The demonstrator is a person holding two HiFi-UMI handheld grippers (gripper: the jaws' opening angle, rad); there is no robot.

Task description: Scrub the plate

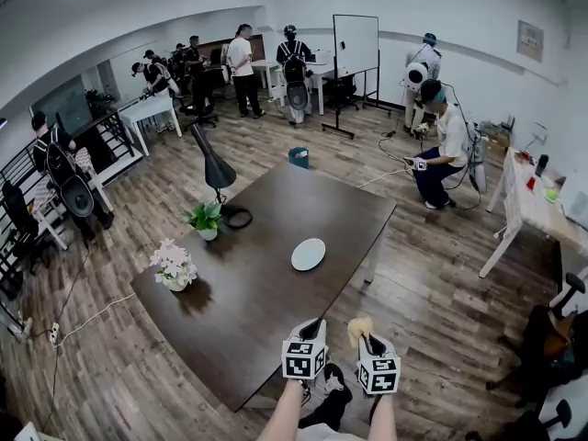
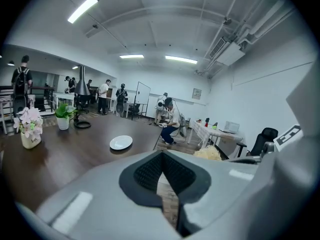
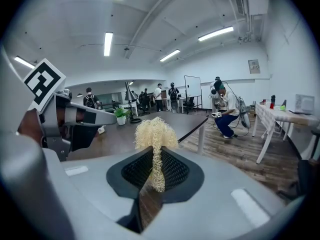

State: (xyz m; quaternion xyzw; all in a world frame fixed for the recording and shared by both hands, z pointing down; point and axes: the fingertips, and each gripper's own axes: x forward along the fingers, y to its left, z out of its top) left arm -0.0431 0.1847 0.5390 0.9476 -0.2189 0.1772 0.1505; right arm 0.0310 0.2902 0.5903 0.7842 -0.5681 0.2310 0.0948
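Nearest me, the person's two forearms come up side by side at the near edge of the dark table [image 1: 248,310], both tools held low and close to the body, just off the tabletop and pointing out across it. The left gripper [image 1: 312,325] has its jaws drawn together with nothing between them; only floor shows through the slit below the pads. The right gripper [image 1: 368,339], just beside it, is clamped on a pale, stringy scrubber [image 3: 155,133]. The stem is pinched between the pads and the frizzy head stands up above the jaws.

As I read it, the job has barely begun. The tool is in hand, but no scrubbing has started. The white plate [image 1: 309,254] lies flat on the table past its middle, a little toward the right edge, well apart from both grippers, with nothing holding it steady. I can't tell from here whether it is dirty or clean. What is left is the whole reach forward, bracing the plate and working the scrubber over it.

Further off on the left side of the table stand a vase of flowers [image 1: 173,265], then a small potted plant [image 1: 204,217] and a black desk lamp [image 1: 213,168]. Beyond the far end, people are busy round other tables.
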